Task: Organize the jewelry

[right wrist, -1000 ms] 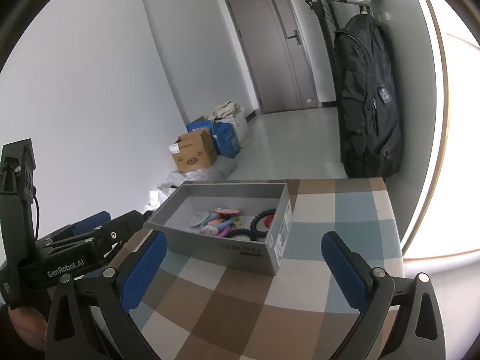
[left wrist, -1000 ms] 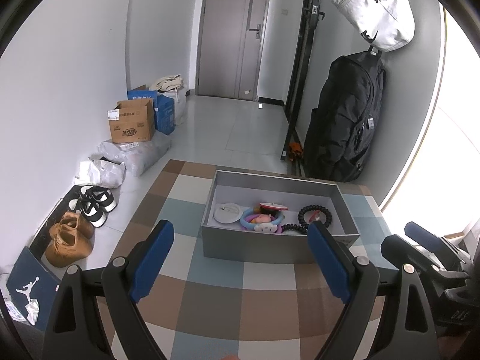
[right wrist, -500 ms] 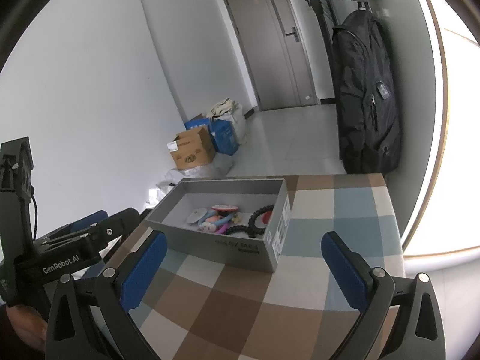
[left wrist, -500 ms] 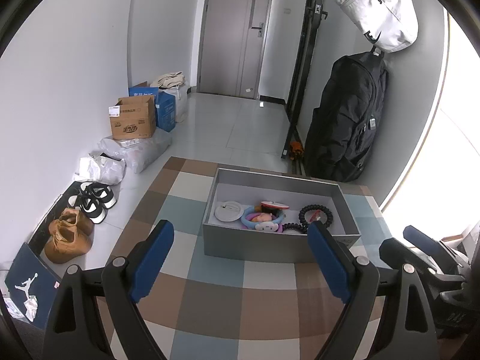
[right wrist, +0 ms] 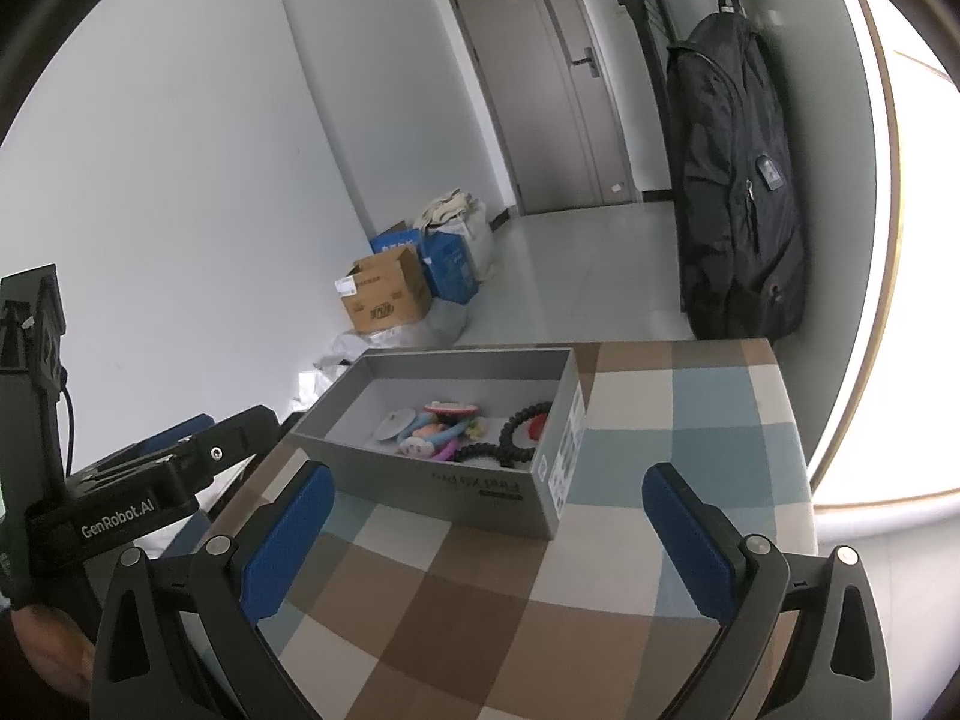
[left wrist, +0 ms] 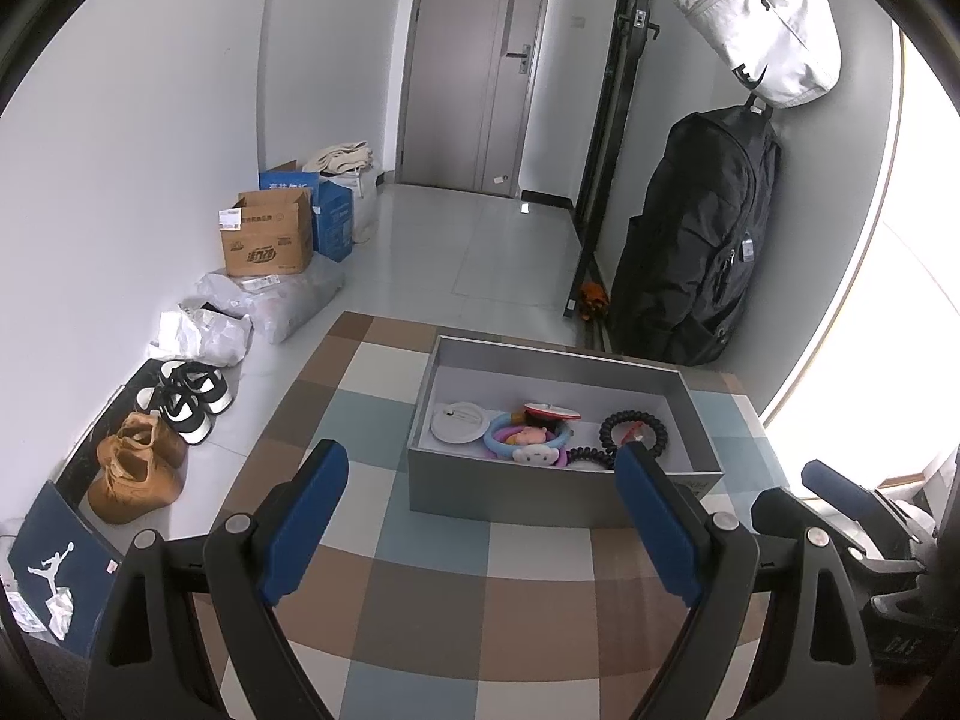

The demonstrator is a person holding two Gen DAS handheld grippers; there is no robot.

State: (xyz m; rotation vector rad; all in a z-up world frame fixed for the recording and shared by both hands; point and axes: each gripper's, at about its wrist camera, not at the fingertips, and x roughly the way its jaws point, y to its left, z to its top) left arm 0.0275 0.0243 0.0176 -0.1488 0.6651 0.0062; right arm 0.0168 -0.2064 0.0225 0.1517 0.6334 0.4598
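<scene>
A grey open box [left wrist: 516,498] stands on a checkered table [left wrist: 480,600]; it also shows in the right wrist view [right wrist: 456,492]. Inside lie a white round disc [left wrist: 459,422], a blue ring with a pink and white charm [left wrist: 528,441], a black coiled band [left wrist: 634,429] and a red piece. My left gripper [left wrist: 483,516] is open and empty, hovering short of the box's near wall. My right gripper [right wrist: 486,534] is open and empty, near the box's right front corner. The left gripper's body [right wrist: 150,480] shows at the left of the right wrist view.
A black backpack [left wrist: 696,252] hangs by the wall beyond the table, a white bag [left wrist: 768,24] above it. On the floor to the left are cardboard boxes [left wrist: 267,240], plastic bags, shoes [left wrist: 180,396] and a shoe box. A bright window lies to the right.
Both grippers have risen and drawn back slightly, so the box sits a little lower and farther in each view. Both stay open and empty.
</scene>
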